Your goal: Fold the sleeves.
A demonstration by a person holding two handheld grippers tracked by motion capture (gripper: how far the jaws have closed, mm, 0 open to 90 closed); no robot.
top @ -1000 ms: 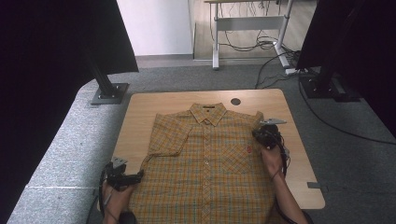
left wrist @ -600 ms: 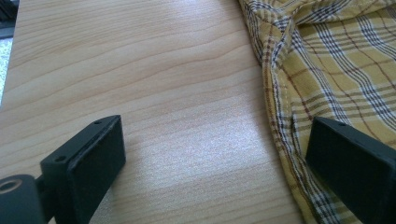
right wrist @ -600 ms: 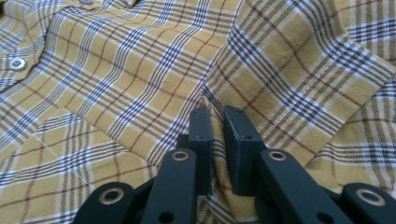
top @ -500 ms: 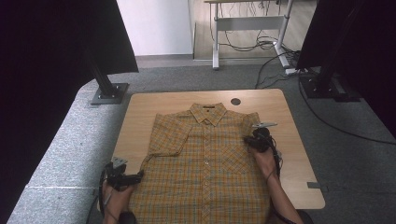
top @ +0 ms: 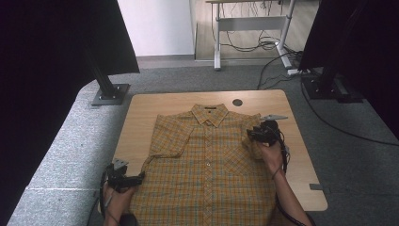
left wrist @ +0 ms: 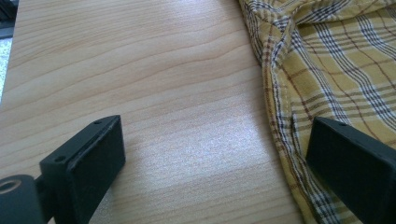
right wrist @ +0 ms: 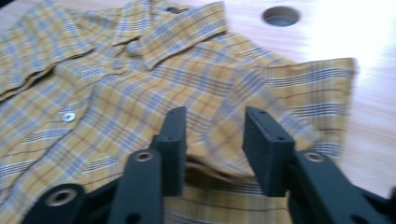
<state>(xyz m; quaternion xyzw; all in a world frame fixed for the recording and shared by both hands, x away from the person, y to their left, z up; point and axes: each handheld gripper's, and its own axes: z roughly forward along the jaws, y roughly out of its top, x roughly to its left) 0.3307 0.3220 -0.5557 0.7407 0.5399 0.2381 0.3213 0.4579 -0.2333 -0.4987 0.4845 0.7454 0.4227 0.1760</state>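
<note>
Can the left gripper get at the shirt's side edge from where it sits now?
Probably yes: the left gripper is open, low over bare table, and the shirt edge already lies beside one jaw with nothing between.

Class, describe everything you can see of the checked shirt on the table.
The shirt is yellow woven cloth checked in blue and red, short-sleeved, with a collar, a buttoned front and a chest pocket. It lies flat, front up, collar away from the person, on the wooden table. Both sleeves are folded inward. The right tool hovers open above the folded sleeve.
</note>
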